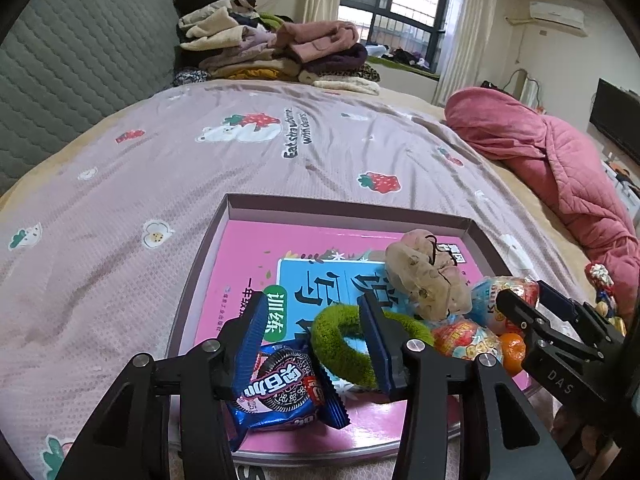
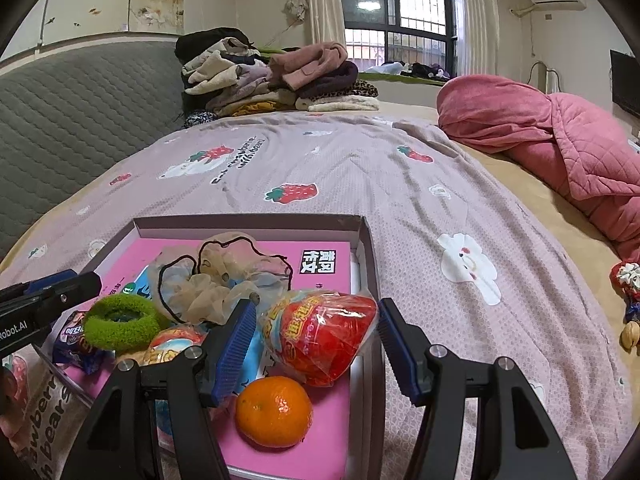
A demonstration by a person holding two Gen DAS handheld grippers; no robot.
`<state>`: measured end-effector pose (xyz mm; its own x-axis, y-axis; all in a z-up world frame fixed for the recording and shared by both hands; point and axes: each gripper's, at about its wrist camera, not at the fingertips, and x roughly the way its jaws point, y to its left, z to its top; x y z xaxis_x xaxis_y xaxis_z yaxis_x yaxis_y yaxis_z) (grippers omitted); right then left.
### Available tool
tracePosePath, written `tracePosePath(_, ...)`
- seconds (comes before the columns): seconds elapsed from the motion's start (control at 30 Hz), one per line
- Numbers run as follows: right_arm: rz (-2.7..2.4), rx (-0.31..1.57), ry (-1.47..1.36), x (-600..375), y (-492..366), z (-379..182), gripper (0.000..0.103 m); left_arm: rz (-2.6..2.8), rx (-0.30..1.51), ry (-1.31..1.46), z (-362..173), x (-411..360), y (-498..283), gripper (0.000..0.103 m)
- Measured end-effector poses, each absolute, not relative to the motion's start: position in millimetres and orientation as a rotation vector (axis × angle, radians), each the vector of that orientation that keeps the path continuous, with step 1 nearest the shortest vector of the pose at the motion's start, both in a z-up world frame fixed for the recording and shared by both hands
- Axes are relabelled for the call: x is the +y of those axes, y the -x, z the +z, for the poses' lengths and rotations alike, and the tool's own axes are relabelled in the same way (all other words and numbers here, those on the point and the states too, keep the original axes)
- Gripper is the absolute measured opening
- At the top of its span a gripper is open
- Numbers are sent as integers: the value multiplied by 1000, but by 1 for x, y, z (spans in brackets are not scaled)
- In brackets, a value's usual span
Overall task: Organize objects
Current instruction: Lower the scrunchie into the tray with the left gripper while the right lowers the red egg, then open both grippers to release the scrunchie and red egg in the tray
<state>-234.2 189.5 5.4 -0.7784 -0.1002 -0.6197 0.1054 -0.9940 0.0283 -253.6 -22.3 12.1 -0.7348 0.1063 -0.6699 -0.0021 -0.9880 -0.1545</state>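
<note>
A shallow box lies on the bed with a pink book inside. On the book lie a blue cookie packet, a green hair tie, a beige scrunchie, red snack bags and an orange. My left gripper is open above the packet and hair tie. My right gripper is open around the red snack bag, over the orange; it also shows in the left wrist view.
The bed has a pink strawberry-print sheet. Folded clothes pile by the grey headboard. A pink quilt lies at right. A small doll lies near the right edge.
</note>
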Motion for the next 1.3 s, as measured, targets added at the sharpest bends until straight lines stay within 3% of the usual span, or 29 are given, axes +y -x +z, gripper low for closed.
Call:
tracePosePath(0.13, -2864, 16, -987, 188, 232, 8, 62, 2876, -205, 1107, 14, -22, 251, 50)
tracePosePath(0.2, -2865, 20, -979, 187, 231, 9, 62, 2877, -201, 1104, 15, -21, 250, 58)
tracePosePath(1.3, -2873, -40, -837, 172, 179, 40, 64, 2942, -73, 1034, 20, -15, 198, 76)
